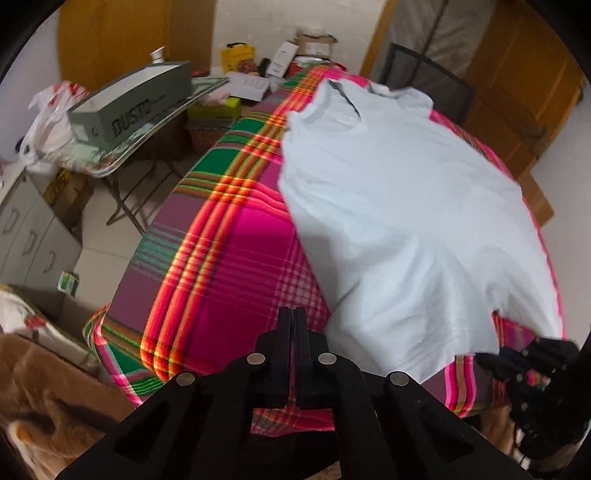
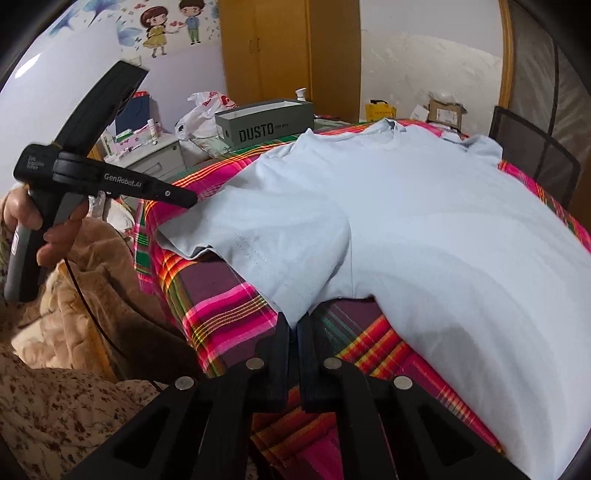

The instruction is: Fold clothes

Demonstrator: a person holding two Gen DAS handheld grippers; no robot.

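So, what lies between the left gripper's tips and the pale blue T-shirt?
Only a bare strip of the plaid cover, seen in the left wrist view; the left gripper is shut, beside the T-shirt.

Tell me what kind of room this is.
Most likely a bedroom in a home. A pale T-shirt lies spread on a bed under a plaid cover, a wooden wardrobe stands by the wall, and cartoon wall stickers sit above a cluttered side table.

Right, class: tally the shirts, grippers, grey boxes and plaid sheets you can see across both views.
shirt: 1
grippers: 2, left gripper and right gripper
grey box: 1
plaid sheet: 1
Total: 5
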